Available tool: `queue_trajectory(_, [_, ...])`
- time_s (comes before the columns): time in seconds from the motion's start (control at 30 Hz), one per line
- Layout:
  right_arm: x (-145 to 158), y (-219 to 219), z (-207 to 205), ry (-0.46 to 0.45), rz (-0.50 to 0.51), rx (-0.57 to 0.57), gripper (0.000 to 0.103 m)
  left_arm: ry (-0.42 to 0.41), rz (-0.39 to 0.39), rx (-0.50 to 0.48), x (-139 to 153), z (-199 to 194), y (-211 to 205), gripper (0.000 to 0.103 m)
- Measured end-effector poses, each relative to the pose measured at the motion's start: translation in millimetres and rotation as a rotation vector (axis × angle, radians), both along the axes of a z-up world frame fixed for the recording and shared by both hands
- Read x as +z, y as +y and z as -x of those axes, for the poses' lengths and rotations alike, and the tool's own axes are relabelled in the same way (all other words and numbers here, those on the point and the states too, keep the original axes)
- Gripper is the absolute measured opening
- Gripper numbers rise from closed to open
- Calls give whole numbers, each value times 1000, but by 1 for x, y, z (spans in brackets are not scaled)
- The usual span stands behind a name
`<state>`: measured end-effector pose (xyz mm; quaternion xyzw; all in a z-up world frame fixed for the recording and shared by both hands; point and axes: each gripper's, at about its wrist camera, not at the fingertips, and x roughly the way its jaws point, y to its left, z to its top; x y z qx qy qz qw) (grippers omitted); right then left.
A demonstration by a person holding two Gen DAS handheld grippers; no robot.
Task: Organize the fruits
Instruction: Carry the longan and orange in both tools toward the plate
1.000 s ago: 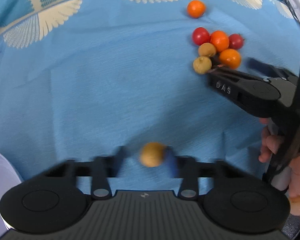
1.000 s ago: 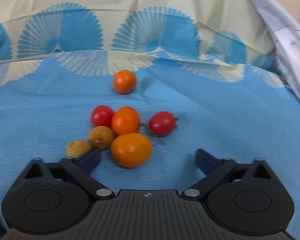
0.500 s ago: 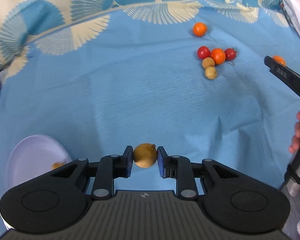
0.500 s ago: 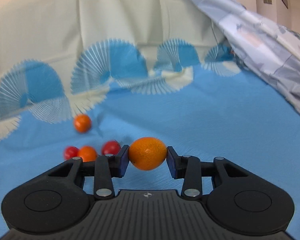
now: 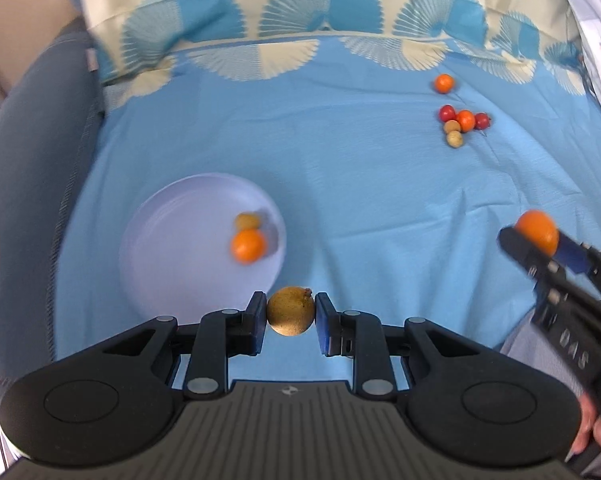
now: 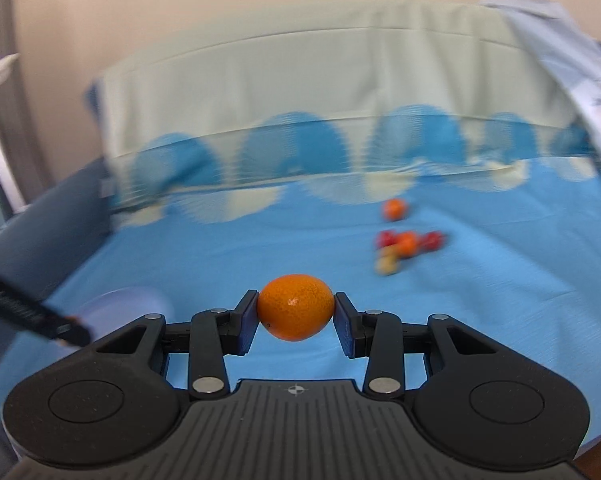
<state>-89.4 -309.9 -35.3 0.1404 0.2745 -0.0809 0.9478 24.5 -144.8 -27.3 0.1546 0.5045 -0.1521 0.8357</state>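
- Upholstery, grey-blue, runs along the far left edge (image 5: 28,152), beside the blue cloth (image 5: 340,184) that covers the surface.
- A pale lilac plate (image 5: 172,264) lies on the cloth left of centre; a small tan fruit (image 5: 247,221) and an orange fruit (image 5: 248,245) sit touching each other near its right rim.
- The left gripper (image 5: 291,317) is raised just off the plate's near right edge, its pads clamped on a brownish-yellow round fruit (image 5: 291,316).
- Far back on the right, a lone orange fruit (image 5: 444,83) lies apart from a tight cluster (image 5: 462,124) of two red, one orange and two tan fruits.
- The right gripper (image 6: 296,316) is off the cloth at the right, well apart from the plate; its jaws, closing only just before, grip an orange citrus fruit (image 6: 295,306) from both sides.
- A fingertip of the person's right hand (image 5: 596,434) shows at the lower right edge.
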Motion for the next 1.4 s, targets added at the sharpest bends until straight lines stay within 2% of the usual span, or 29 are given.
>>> queue_trajectory(0.1, [16, 35, 11, -3, -13, 94, 42, -25, 2, 32, 9, 19, 30, 28])
queue_trajectory(0.27, [39, 80, 28, -13, 11, 202, 42, -40, 47, 91, 20, 44, 75, 28])
queue_trajectory(0.5, [52, 120, 47, 6, 66, 280, 42, -53, 84, 146, 23, 71, 119, 28])
queue_trajectory(0.63, [56, 130, 55, 5, 99, 293, 42, -31, 98, 187, 18, 78, 142, 28])
queue_trajectory(0.87, [58, 140, 53, 18, 128, 304, 42, -22, 123, 227, 14, 75, 164, 28])
queue_trajectory(1.4, [52, 149, 42, 56, 159, 326, 42, -13, 149, 248, 11, 58, 169, 28])
